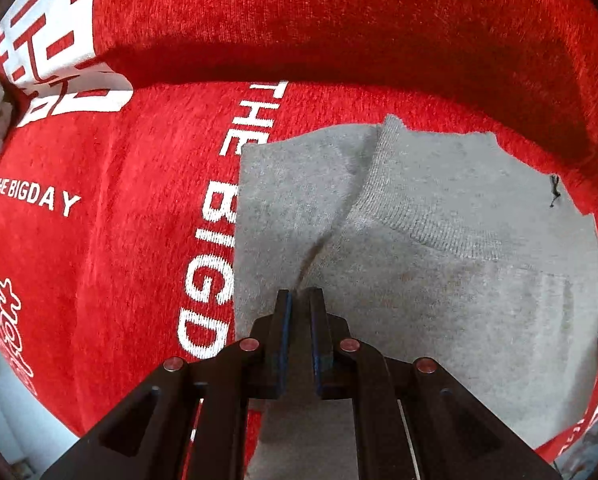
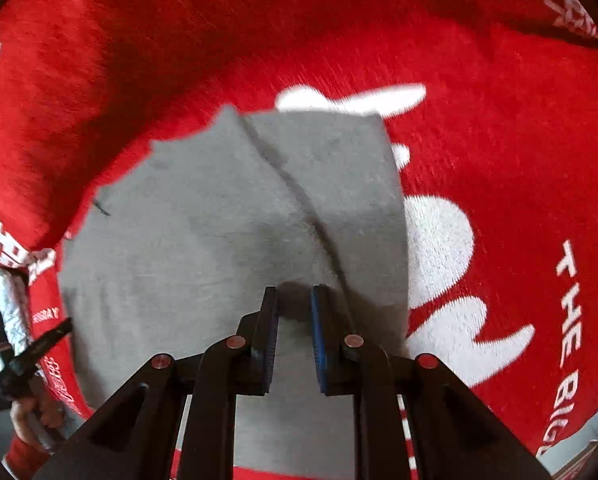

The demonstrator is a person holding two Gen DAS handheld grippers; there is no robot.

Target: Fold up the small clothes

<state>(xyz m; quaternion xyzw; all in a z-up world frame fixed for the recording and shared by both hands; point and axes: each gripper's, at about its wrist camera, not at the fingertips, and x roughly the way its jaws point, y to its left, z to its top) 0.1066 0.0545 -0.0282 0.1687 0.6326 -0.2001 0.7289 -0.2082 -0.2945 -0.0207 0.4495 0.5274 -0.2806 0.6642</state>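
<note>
Red plush cover (image 1: 339,32) with white lettering, shadowed fold behind.

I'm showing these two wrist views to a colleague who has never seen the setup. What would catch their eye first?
First, the vivid red cloth with white lettering such as "THE BIGDAY", filling both views. On it lies a grey knitted garment, partly folded, a ribbed band crossing it. The left gripper points down at the garment's near edge with jaws shut, and the right gripper does likewise with a narrow gap.
</note>
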